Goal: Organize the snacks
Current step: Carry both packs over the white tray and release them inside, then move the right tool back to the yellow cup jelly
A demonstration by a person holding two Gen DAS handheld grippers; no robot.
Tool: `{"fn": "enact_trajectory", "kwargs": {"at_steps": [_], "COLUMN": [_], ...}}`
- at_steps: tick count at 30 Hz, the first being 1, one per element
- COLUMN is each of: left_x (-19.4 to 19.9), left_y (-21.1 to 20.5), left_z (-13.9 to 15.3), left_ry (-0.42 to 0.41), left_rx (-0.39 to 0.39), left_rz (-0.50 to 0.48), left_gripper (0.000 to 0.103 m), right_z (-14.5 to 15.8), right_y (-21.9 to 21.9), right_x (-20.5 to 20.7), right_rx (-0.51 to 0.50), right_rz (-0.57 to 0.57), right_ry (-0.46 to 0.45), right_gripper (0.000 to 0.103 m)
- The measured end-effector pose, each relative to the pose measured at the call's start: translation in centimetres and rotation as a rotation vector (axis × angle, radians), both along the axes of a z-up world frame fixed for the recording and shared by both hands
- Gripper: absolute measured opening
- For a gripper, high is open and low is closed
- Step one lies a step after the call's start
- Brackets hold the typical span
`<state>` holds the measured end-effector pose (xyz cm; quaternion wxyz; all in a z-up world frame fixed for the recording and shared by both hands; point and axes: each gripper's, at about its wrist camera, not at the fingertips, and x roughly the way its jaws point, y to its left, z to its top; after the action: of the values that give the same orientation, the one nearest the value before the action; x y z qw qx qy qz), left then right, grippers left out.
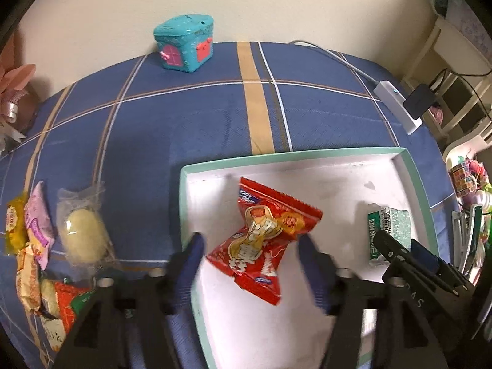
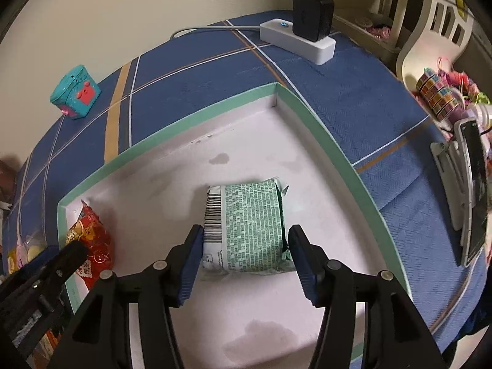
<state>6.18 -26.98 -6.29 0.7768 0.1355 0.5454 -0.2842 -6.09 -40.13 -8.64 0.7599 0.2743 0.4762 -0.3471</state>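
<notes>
The surface (image 1: 184,117) is covered in a blue plaid cloth, and it looks like the sorting area for all the snacks. Biggest thing on it is the box (image 1: 412,172), white inside with a mint green rim, lying open so stuff can just be dropped in. My guess is that's the collection bin for the whole job.

Two snacks are in it. The red bag (image 1: 264,240) sits toward the box's left side, a bit crumpled and tilted. The left tongs (image 1: 250,246) are spread wide either side of it with visible gaps, so not gripping anything; I'd say either just let go or about to grab, can't tell which. The green pack (image 2: 249,230) lies flat nearer the right side, barcode face up. The right tongs (image 2: 246,243) straddle it; the left pad looks right up against the wrapper, the right one very close, but the pack isn't squeezed at all, so I can't tell whether it's actually gripped.

Outside the box, at the surface's left edge, there's still a pile (image 1: 33,246) of unsorted snacks, including a pale yellow bun (image 1: 81,235) in clear wrap. So the job's maybe partly done.

Far back by the wall there's a teal toy house (image 1: 184,44), and a white power strip (image 2: 298,38) with a black charger, both well away from the action.
</notes>
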Motion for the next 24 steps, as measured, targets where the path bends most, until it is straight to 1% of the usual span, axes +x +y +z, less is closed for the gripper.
{"fn": "enact_trajectory", "kwargs": {"at_steps": [1,2,4,7,9,12,16,18,22,24], "left_x": [0.0,0.1,0.1,0.1,0.1,0.1,0.5,0.9,1.4,1.5], "left_y": [0.4,0.7,1.5,2.9,4.0,6.0,9.2,10.8,13.7,15.3], "left_z": [0.4,0.6,1.2,2.1,2.5,3.0,3.0,2.8,2.5,2.5], "left_ry": [0.003,0.004,-0.007,-0.046,-0.066,-0.092,-0.110,-0.120,-0.137,-0.139], "left_rx": [0.004,0.008,0.012,0.031,0.039,0.042,0.042,0.070,0.142,0.160], "left_rz": [0.013,0.023,0.038,0.061,0.077,0.110,0.167,0.190,0.240,0.266], "left_gripper": [0.074,0.076,0.089,0.100,0.103,0.103,0.103,0.103,0.103,0.103], "right_z": [0.3,0.4,0.8,1.0,0.9,0.9,1.4,1.8,2.3,2.5], "right_y": [0.2,0.4,0.8,1.5,2.0,3.1,4.6,5.7,7.4,8.2], "right_x": [0.0,-0.1,-0.3,-0.9,-1.0,-1.3,-1.5,-1.5,-1.3,-1.2], "right_rx": [-0.011,-0.020,-0.036,-0.033,-0.029,-0.014,-0.004,-0.014,-0.027,-0.025], "right_rz": [0.007,0.010,0.010,0.013,0.020,0.046,0.080,0.112,0.138,0.149], "right_ry": [0.009,0.016,0.024,0.022,0.031,0.034,-0.003,-0.020,-0.025,-0.027], "right_gripper": [0.061,0.074,0.084,0.085,0.086,0.086,0.086,0.086,0.086,0.086]}}
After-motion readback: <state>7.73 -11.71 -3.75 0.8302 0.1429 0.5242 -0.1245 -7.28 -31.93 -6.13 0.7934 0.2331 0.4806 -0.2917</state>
